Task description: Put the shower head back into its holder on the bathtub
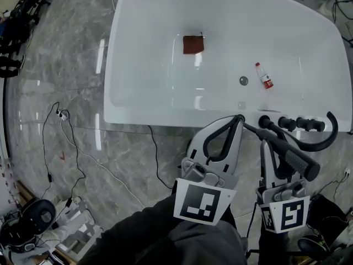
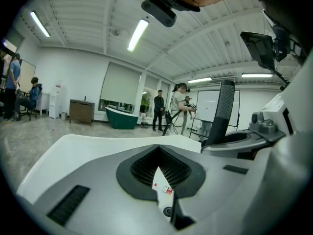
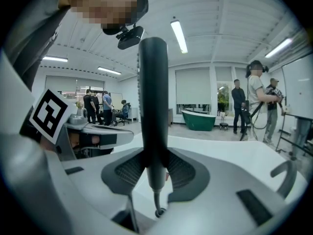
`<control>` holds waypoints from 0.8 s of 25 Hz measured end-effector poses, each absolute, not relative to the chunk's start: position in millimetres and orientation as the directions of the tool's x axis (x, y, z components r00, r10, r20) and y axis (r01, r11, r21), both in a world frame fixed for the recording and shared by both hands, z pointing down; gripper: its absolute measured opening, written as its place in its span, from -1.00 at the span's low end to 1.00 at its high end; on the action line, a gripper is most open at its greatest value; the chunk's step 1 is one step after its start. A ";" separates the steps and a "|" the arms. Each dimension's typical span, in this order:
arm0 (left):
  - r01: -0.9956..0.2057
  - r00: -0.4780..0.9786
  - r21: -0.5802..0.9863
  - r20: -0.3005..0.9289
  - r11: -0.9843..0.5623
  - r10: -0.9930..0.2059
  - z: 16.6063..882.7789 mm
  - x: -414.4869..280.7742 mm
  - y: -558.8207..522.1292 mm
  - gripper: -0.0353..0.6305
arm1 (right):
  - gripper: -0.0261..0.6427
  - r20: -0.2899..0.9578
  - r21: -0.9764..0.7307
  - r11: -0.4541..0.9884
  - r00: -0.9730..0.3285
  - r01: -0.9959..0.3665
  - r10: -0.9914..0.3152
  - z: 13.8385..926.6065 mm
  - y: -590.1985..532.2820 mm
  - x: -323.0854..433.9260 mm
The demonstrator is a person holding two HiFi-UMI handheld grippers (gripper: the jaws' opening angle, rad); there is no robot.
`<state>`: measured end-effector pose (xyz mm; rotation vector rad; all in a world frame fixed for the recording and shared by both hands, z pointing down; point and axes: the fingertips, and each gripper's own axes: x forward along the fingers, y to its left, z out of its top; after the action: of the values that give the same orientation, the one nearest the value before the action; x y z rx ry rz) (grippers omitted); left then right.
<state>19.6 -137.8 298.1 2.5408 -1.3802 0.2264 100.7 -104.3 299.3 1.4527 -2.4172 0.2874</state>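
The black shower head handle [image 1: 293, 159] lies slanted across my right gripper [image 1: 274, 143], whose jaws are shut on it just in front of the white bathtub's near rim [image 1: 165, 117]. In the right gripper view the handle [image 3: 153, 106] stands upright between the pads [image 3: 120, 173], hose end down. Its black hose [image 1: 330, 134] curves off to the right. Three black fittings [image 1: 287, 123] sit on the rim ahead; I cannot tell which is the holder. My left gripper [image 1: 238, 120] is shut and empty beside it, tips at the rim; the handle [image 2: 225, 112] shows at its right.
Inside the tub lie a brown square pad [image 1: 193, 44], a small bottle with a red label [image 1: 265, 76] and the drain [image 1: 243, 80]. Cables [image 1: 71, 142] trail over the marble floor at the left. People [image 3: 255, 102] stand by a green tub [image 3: 198, 119] in the background.
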 end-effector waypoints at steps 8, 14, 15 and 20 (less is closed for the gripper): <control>-0.828 0.560 0.149 0.269 -0.541 -0.784 320.7 19.1 -143.1 -0.88 | -0.50 0.353 -0.012 0.446 -0.421 -0.895 -0.835 323.6 -113.5 98.9; -0.821 0.571 0.161 0.280 -0.549 -0.772 340.4 21.1 -144.3 -0.88 | -0.50 0.374 -0.018 0.436 -0.411 -0.900 -0.832 349.9 -111.5 102.1; -0.819 0.573 0.162 0.281 -0.550 -0.770 343.5 21.9 -144.9 -0.88 | -0.50 0.374 -0.018 0.434 -0.408 -0.901 -0.833 353.3 -112.0 102.9; -0.811 0.584 0.175 0.287 -0.558 -0.759 355.3 25.8 -145.3 -0.88 | -0.50 0.373 -0.022 0.420 -0.397 -0.907 -0.839 366.0 -114.0 104.3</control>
<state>25.8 -145.3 355.3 2.5297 -1.2877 0.2579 104.3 -114.0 366.0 1.5098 -2.3745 0.3185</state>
